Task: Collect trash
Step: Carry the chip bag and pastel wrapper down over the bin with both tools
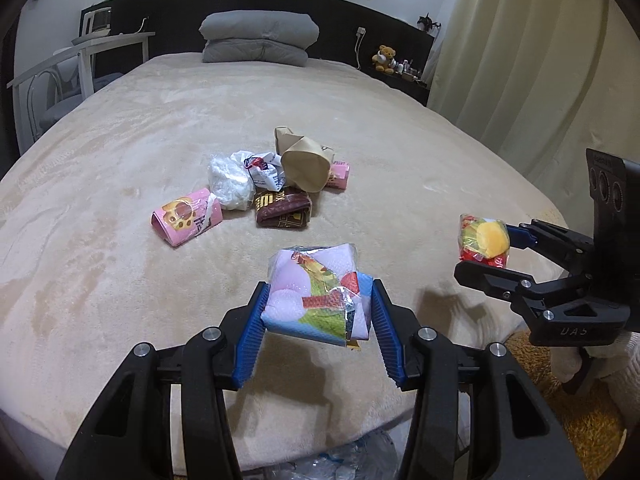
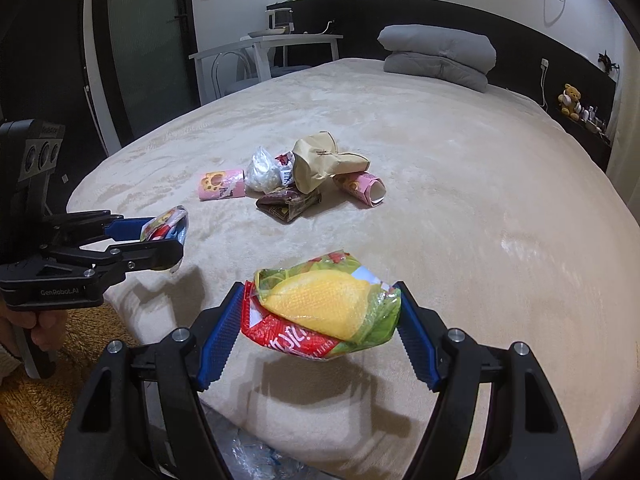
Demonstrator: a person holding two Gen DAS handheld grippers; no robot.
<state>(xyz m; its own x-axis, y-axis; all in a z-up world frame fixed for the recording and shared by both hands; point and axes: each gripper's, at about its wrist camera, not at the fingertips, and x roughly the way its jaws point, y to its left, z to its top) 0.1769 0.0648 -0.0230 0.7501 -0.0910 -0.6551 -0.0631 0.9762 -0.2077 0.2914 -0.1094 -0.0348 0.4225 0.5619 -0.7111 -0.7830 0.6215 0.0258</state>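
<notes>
My left gripper (image 1: 318, 312) is shut on a pink and blue snack wrapper (image 1: 316, 292), held above the bed's near edge; it also shows in the right wrist view (image 2: 166, 226). My right gripper (image 2: 322, 316) is shut on a yellow, red and green snack wrapper (image 2: 324, 308), also seen from the left wrist view (image 1: 484, 246). A trash pile lies mid-bed: a pink box (image 1: 186, 216), a white plastic bag (image 1: 230, 182), a brown wrapper (image 1: 282, 210), a crumpled brown paper bag (image 1: 306, 162) and a second pink box (image 2: 362, 186).
The beige bed (image 1: 160, 120) has grey folded bedding (image 1: 258, 38) at its head. A clear plastic bag (image 1: 352, 460) lies below the bed's near edge, also in the right wrist view (image 2: 256, 456). A white desk and chair (image 1: 60, 76) stand left, curtains (image 1: 520, 60) right.
</notes>
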